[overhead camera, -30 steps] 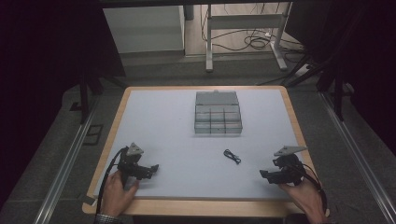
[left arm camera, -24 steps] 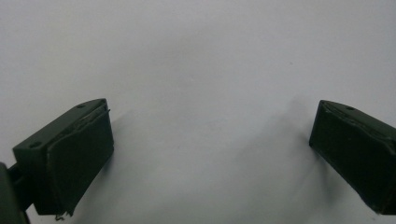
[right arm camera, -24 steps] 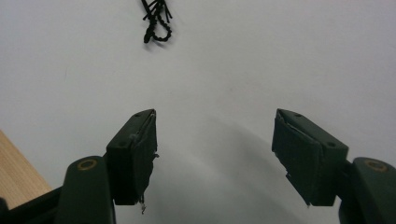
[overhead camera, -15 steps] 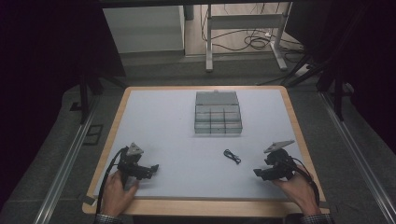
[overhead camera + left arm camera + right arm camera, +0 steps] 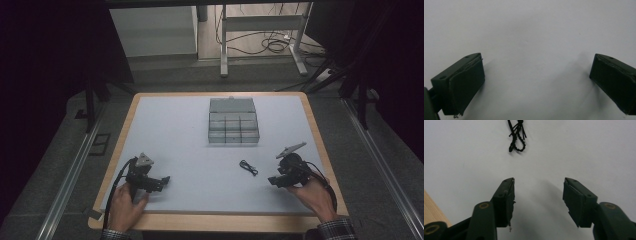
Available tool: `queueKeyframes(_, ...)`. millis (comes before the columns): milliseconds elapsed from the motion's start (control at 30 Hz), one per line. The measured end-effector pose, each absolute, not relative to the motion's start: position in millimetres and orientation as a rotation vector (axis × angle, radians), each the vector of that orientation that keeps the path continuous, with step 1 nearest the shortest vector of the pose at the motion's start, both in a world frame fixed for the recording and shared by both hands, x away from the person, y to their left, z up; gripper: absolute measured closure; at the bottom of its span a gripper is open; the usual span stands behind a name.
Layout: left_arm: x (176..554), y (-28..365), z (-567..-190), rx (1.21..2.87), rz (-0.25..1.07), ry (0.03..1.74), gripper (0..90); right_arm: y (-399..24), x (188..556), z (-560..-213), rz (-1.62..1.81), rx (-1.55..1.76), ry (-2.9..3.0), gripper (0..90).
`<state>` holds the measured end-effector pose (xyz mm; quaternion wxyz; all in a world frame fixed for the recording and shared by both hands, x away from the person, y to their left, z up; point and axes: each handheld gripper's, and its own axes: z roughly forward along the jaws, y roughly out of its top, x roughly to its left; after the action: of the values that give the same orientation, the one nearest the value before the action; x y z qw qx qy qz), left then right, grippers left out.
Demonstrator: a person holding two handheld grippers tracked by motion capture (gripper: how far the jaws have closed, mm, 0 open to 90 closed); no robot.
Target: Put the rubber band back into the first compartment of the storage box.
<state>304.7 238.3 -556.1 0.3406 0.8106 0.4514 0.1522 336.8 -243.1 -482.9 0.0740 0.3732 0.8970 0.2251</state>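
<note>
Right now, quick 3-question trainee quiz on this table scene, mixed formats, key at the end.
1. True or false: the black cord lies inside the clear box.
2. Which gripper is nearer the cord? A) the left gripper B) the right gripper
3. Fill in: in the right gripper view, the space between the jaws holds ____.

Key
1. False. The cord lies on the white table, nearer the person than the box.
2. B. The cord lies just ahead of the right gripper, whose jaws have just been closing, with nothing between them.
3. Nothing; bare table shows there. The left gripper jaws stand wide apart too.
</note>
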Motion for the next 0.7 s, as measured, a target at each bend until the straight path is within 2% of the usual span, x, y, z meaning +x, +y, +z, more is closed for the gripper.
queueKeyframes(233, 305, 238, -556, 2.108, 0.396, 1.175, 0.0, -227, 348, -481, 0.608, 1.088, 2.759, 52.5)
queueKeyframes(700, 305, 238, -556, 2.109, 0.395, 1.175, 0.0, -199, 364, -478, 0.487, 1.040, 2.866, 63.3)
